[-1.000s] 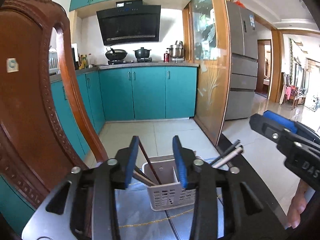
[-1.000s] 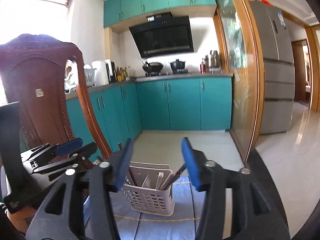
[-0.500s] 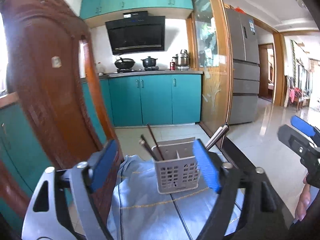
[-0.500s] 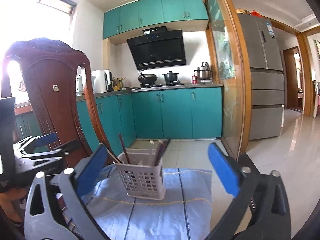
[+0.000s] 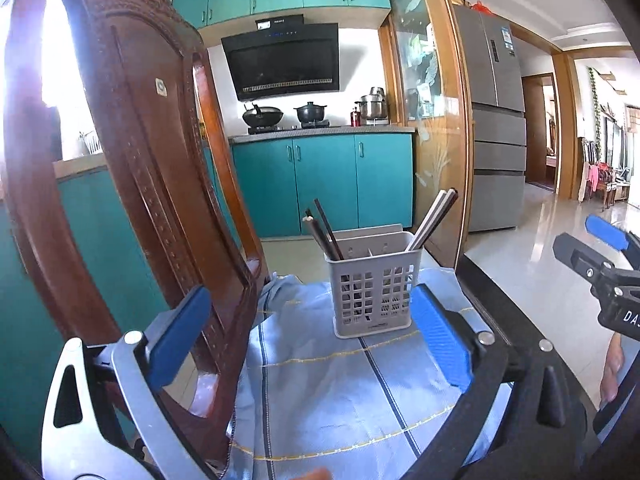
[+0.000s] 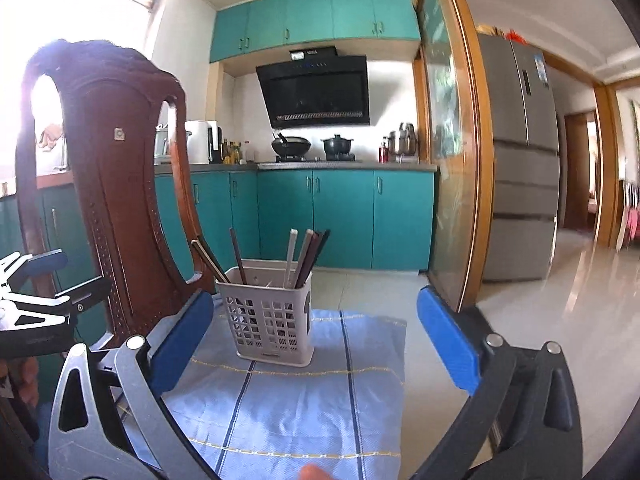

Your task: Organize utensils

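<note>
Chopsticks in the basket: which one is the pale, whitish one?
The upright stick in the basket's right compartment, left of the dark leaning ones. The left compartment's sticks are brown; only this one is light all along.

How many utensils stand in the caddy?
5 visible: two dark chopsticks on the caddy's left, a pale one and two darker right. Others may be hidden.
</note>
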`<state>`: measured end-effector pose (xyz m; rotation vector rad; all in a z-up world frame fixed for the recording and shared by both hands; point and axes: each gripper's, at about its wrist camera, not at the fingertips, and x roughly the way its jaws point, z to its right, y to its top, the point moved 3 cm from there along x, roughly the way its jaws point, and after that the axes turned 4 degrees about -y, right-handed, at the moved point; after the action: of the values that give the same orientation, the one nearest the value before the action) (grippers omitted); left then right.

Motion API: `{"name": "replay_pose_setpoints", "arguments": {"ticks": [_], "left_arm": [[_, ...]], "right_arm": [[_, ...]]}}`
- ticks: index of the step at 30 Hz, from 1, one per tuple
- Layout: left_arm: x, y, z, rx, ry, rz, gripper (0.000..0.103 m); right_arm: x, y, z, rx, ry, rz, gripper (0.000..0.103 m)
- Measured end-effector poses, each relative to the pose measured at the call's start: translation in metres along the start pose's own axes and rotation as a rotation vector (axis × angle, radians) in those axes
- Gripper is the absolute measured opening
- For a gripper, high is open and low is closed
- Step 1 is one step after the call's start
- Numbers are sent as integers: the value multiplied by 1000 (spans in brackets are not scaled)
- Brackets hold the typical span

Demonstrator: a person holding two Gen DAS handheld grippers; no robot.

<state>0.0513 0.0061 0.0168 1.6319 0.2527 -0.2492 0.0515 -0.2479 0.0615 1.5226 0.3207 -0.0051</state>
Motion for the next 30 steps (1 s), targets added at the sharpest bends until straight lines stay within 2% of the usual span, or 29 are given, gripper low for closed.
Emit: {"name": "replay_pose_setpoints", "arguments": {"ticks": [14,30], "left_arm": [[-16,7,3,11,1,47,99],[-10,9,7,8,-15,32,99]], "right_arm": [[-13,-2,-13,-38,3,9,100],[-11,-1,-17,-58,-11,5,100]]}}
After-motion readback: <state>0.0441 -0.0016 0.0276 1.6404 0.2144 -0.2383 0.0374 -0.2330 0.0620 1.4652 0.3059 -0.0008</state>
